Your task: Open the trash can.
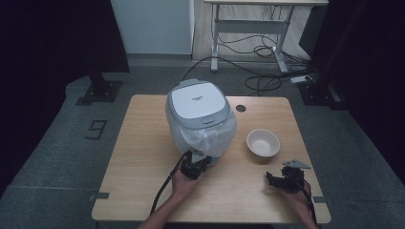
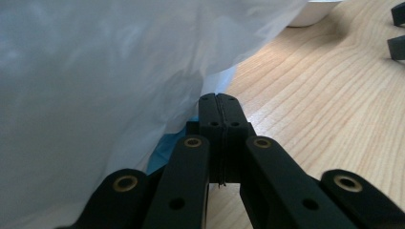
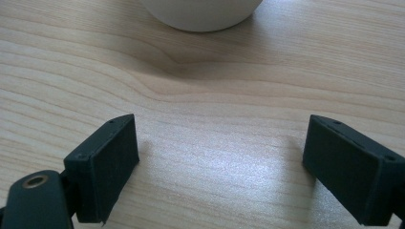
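left claw pinched at bag, right claw idle

left gripper jaws clenched together at the lower front edge of the translucent plastic bag wrapped round the rice cooker. can't tell whether any film is actually caught between the pads. cooker sits mid-table, lid down. right gripper released, jaws wide over bare wood, nothing between them, near the cream bowl right of the cooker.
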{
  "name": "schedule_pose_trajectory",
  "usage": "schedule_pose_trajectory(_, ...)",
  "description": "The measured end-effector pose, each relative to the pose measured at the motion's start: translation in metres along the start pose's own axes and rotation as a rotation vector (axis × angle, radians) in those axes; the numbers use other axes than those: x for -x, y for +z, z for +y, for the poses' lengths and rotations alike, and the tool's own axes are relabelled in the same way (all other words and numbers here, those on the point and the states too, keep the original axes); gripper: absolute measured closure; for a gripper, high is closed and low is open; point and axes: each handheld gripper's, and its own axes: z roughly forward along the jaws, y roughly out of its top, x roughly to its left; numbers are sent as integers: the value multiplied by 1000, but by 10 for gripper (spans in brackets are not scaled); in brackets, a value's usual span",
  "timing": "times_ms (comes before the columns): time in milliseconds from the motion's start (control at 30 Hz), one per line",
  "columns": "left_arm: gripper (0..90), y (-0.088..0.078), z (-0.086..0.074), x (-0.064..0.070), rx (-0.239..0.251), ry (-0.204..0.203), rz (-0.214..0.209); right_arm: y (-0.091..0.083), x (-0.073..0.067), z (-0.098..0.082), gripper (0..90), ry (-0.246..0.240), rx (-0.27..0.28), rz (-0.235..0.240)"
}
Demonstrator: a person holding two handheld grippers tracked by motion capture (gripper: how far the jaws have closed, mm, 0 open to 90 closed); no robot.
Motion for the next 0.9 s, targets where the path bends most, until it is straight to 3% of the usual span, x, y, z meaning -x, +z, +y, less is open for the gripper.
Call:
schedule_pose_trajectory(500, 900, 6, -2, -3, -8, 3, -2, 0, 0, 0, 109, 1, 0, -1)
schedule_pose_trajectory(733, 900, 7, -6, 0, 7, 23, 17, 0, -1, 0, 115, 3, 1, -4)
schedule_pose_trajectory(833, 900, 7, -5, 3, -3, 61, 39, -1, -1, 0, 115, 3, 1, -4)
schedule_pose_trajectory(900, 900, 7, -5, 4, -4, 63, 43, -1, -1, 0, 115, 3, 1, -4)
